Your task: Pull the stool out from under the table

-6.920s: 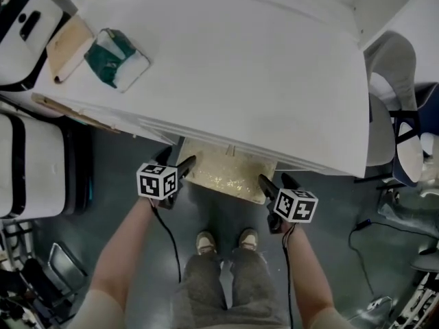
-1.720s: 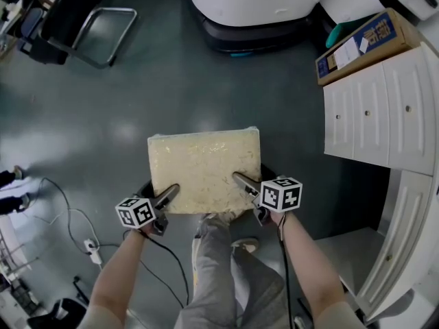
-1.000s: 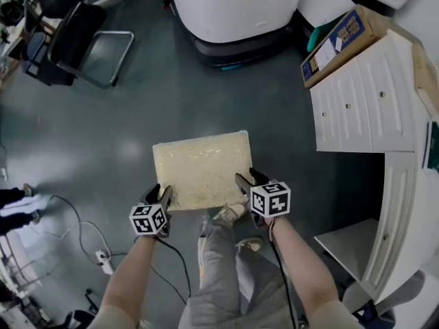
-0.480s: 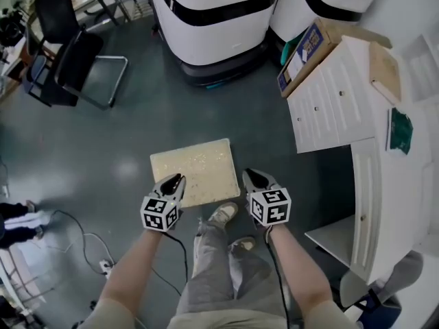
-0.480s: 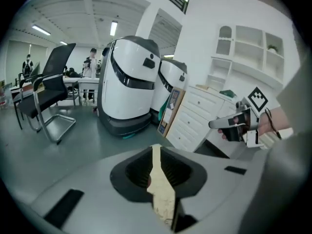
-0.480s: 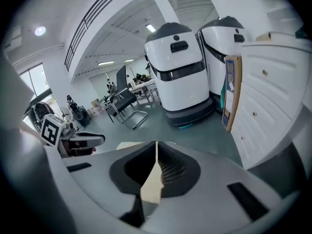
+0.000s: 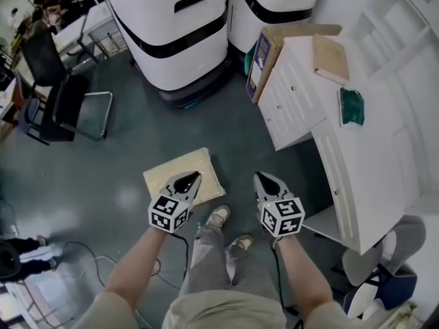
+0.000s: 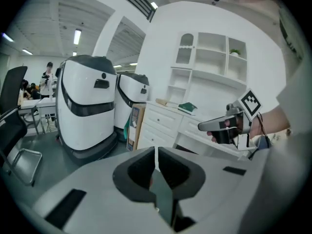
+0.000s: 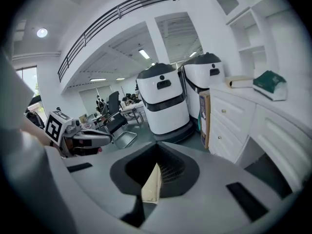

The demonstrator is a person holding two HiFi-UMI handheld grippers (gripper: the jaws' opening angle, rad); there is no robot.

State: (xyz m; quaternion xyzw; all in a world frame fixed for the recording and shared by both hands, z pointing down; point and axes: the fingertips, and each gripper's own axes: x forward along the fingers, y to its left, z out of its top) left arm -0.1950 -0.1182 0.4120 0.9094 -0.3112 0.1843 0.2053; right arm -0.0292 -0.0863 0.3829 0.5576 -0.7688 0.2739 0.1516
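Now the stool (image 7: 164,172) lies under the left tongs (image 7: 195,177) — unheld.

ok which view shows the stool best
The head view: the stool shows its pale top whole, but for the near edge behind the left tool. The right gripper view shows only a pale sliver that may be it; the left gripper view shows nothing clear of it.

Stool (image 7: 168,172) pale yellow; floor (image 7: 123,149) dark grey; table (image 7: 374,149) white.
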